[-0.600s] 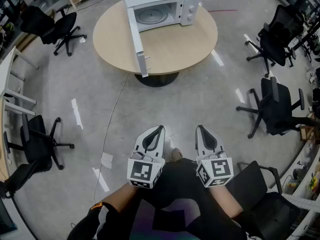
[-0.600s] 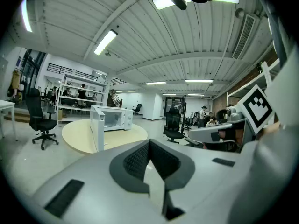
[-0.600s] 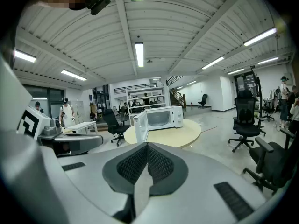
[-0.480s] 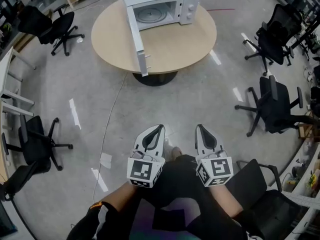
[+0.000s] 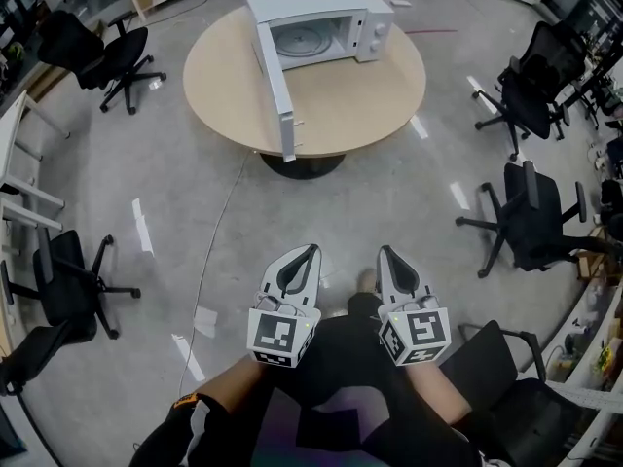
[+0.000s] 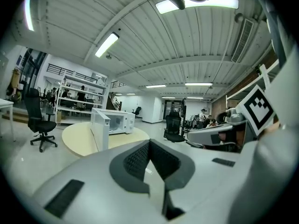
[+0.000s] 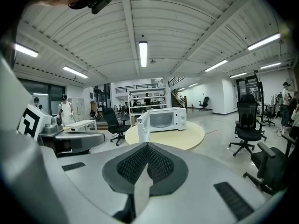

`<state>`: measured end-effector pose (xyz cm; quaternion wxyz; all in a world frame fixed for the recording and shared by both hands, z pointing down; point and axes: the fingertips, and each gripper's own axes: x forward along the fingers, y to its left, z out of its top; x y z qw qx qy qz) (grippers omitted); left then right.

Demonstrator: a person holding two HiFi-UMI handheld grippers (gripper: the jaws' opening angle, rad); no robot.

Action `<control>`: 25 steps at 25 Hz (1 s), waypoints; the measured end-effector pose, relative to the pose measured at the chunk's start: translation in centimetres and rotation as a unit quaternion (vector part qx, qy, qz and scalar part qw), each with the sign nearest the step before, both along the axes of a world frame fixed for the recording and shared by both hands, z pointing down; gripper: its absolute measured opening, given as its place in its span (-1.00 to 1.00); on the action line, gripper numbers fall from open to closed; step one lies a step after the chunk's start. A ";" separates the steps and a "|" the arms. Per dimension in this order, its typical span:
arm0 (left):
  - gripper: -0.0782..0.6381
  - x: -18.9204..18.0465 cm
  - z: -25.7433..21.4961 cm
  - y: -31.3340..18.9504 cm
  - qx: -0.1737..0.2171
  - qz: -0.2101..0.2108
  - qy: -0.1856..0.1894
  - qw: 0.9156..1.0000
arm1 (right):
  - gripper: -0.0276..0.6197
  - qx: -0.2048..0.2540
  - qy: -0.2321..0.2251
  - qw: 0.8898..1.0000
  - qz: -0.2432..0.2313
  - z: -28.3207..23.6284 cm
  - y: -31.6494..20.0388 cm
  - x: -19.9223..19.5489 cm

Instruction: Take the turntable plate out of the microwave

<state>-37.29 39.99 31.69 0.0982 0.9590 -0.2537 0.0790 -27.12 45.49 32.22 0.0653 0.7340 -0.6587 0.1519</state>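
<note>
Tongs in both hands are closed and empty: the left tongs (image 5: 309,254) and the right tongs (image 5: 386,254) are held side by side, low and close to the person's body, well apart from the round beige tabletop (image 5: 360,90). In the left gripper view the ribbed dark pads of the left tongs (image 6: 150,146) meet at the tip with nothing between them. The right gripper view shows the same for the right tongs (image 7: 147,148). A white boxy microwave (image 5: 316,22) stands at the far edge of the tabletop, its white door (image 5: 275,81) swung fully open on the left-hand hinge, so that it reaches across toward the near left edge. The round ribbed glass turntable plate (image 5: 302,39) lies flat on the floor of the open oven cavity. The microwave is also visible, small and distant, beyond the tips in the left gripper view (image 6: 117,121) and the right gripper view (image 7: 163,119). A black wheeled office chair (image 5: 531,217) stands on the grey polished floor (image 5: 195,212) to the right of the tabletop.
</note>
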 end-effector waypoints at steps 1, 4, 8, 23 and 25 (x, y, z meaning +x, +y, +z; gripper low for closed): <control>-0.65 0.1 0.1 -0.2 -0.001 -0.001 0.000 1.000 | -0.87 0.000 -0.001 1.000 0.000 0.1 -0.3 0.1; -0.65 0.7 0.2 -1.0 0.000 -0.005 0.001 1.000 | -0.87 -0.001 -0.002 1.000 -0.004 0.5 -1.1 0.8; -0.65 1.9 0.6 -2.1 -0.001 -0.010 -0.002 1.000 | -0.87 0.001 -0.008 1.000 -0.011 0.9 -2.6 2.0; -0.65 13.0 1.7 -9.4 -0.004 -0.069 -0.036 0.997 | -0.87 0.010 -0.037 0.997 -0.067 2.5 -11.3 13.9; -0.65 14.8 1.8 -10.3 -0.004 -0.080 -0.040 0.996 | -0.87 0.012 -0.039 0.996 -0.080 2.5 -12.6 15.6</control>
